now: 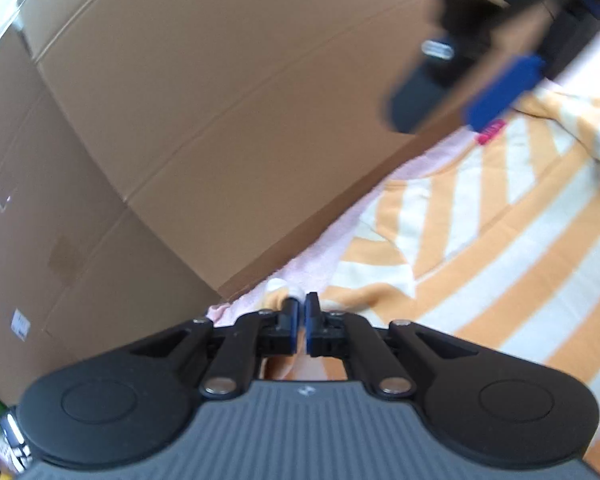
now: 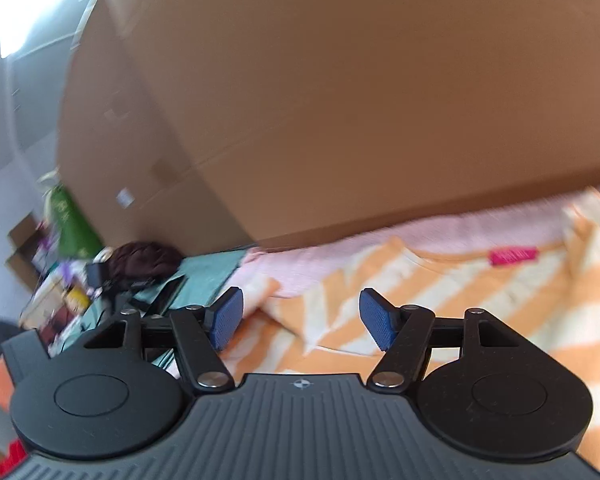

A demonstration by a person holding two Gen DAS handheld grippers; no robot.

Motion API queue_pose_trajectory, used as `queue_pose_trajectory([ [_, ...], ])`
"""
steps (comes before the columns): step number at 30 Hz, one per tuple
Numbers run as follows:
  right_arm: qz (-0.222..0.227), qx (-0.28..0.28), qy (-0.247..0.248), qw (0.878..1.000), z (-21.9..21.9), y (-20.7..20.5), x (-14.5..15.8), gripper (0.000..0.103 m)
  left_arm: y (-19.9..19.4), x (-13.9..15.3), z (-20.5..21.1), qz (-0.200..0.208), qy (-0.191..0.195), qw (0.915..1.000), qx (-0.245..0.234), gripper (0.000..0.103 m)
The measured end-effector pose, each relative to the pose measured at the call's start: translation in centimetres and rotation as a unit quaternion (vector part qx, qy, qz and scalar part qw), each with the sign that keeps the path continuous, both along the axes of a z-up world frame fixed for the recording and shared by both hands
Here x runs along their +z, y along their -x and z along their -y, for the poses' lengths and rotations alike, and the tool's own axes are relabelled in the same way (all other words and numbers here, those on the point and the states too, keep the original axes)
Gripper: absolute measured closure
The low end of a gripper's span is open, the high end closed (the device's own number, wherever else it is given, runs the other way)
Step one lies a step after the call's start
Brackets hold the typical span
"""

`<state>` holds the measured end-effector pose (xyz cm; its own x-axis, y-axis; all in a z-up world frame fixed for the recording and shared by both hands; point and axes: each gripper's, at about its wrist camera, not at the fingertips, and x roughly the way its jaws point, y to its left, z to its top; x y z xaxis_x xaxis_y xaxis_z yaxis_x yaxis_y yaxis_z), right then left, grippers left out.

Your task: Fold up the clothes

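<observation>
An orange-and-white striped shirt lies spread on a pink cover, its pink neck label near the far edge. One sleeve is folded over the body. My left gripper sits low at the shirt's near-left edge. Its jaws are pressed almost together, with a small bunch of the striped cloth at their tips. My right gripper hovers open above the shirt, nothing between its blue pads. In the left wrist view the right gripper appears blurred above the label.
A large cardboard box stands right behind the pink cover and fills the background. To the left are a teal cloth, a dark brown bundle, a green bag and small clutter.
</observation>
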<state>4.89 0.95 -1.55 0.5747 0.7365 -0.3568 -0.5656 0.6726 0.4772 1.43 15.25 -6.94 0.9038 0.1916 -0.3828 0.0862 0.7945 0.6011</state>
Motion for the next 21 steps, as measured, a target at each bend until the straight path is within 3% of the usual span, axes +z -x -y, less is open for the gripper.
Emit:
queue_pose_trajectory([
  [1, 0.02, 0.023, 0.011, 0.999, -0.7, 0.2, 0.7, 0.028, 0.2, -0.1, 0.3, -0.005, 0.001, 0.9999, -0.009, 0.098],
  [3, 0.056, 0.07, 0.048, 0.995, -2.8, 0.3, 1.8, 0.026, 0.4, -0.4, 1.0, -0.013, -0.002, 0.9996, -0.024, 0.085],
  [7, 0.098, 0.16, 0.123, 0.974, -7.7, -0.4, 2.8, 0.026, 0.3, -1.8, 2.2, -0.026, -0.012, 0.9987, -0.042, 0.076],
  [9, 0.094, 0.219, 0.153, 0.959, -10.3, -1.0, 2.7, 0.026, 0.5, -2.1, 2.5, -0.02, -0.018, 0.9984, -0.05, 0.074],
  [11, 0.09, 0.273, 0.183, 0.94, -12.8, -1.6, 2.6, 0.026, 1.0, -2.1, 2.8, -0.007, -0.026, 0.9979, -0.059, 0.058],
  [12, 0.087, 0.272, 0.201, 0.937, -13.7, -2.0, 2.3, 0.026, 1.4, -2.2, 2.8, -0.001, -0.03, 0.9976, -0.062, 0.054],
  [14, 0.069, 0.254, 0.229, 0.937, -15.0, -2.9, 1.6, 0.026, 2.3, -2.2, 2.7, 0.004, -0.035, 0.997, -0.068, 0.049],
  [18, 0.02, 0.251, 0.22, 0.942, -15.2, -3.6, 0.1, 0.029, 4.9, -1.8, 1.7, 0.007, -0.024, 0.9959, -0.087, 0.046],
  [21, 0.01, 0.245, 0.205, 0.948, -14.5, -3.3, -0.6, 0.038, 7.4, -1.3, 0.6, 0.023, -0.015, 0.9937, -0.109, 0.027],
])
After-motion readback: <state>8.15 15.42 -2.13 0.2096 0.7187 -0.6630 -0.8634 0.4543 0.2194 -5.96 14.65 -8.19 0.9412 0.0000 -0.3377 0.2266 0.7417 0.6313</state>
